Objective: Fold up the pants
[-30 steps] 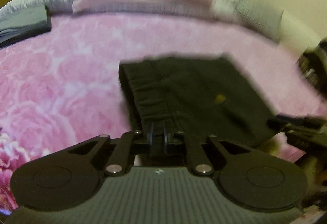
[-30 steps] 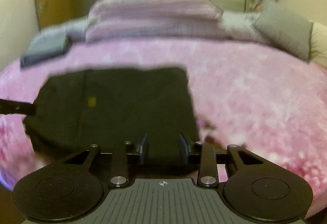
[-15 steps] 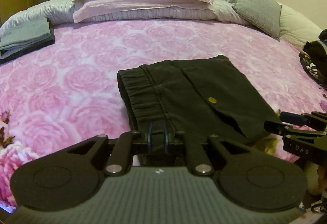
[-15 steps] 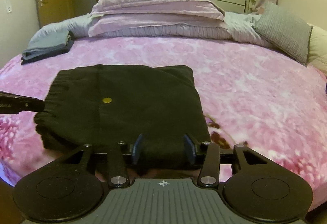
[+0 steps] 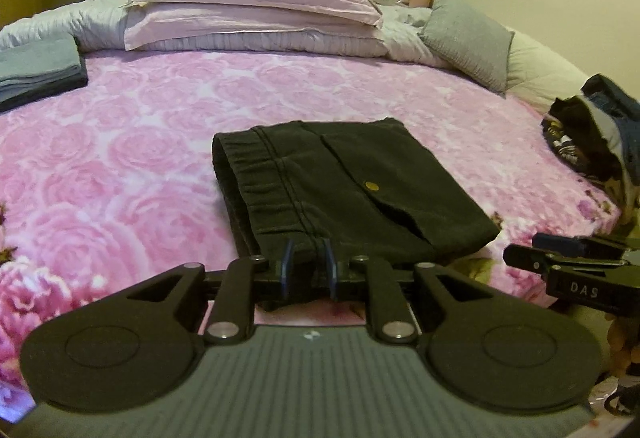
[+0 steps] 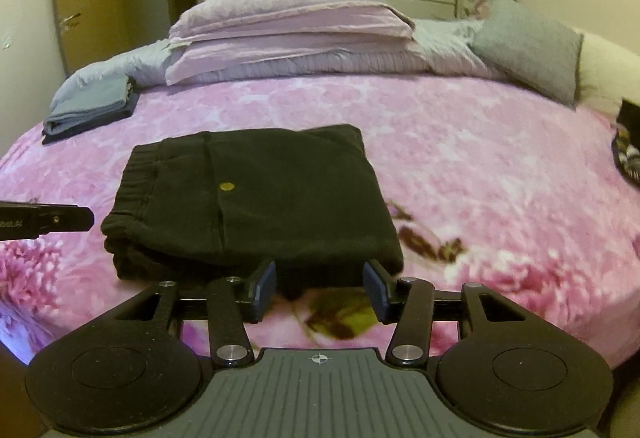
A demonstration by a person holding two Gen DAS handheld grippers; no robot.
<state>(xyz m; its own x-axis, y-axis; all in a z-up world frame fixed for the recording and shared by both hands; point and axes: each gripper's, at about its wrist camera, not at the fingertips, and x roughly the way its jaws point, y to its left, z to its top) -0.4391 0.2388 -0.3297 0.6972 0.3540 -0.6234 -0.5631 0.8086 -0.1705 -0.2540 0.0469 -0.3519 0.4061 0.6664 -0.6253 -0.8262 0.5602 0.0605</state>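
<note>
The black pants (image 6: pixel 256 198) are lying folded into a flat block on the pink bed (image 6: pixel 480 158), waistband facing left, a brass button on top. The left gripper (image 5: pixel 307 266) is opening narrowly around the near edge, pads off it; the right gripper (image 6: pixel 320 290) is spreading wide, holding nothing.

The right gripper (image 6: pixel 320 290) hovers with jaws apart, having just been opening, nothing between the pads. Just ahead lie the folded black pants (image 6: pixel 256 198) on the pink bedspread (image 6: pixel 480 166); the left gripper (image 6: pixel 48 224) pokes in from its left.
</note>
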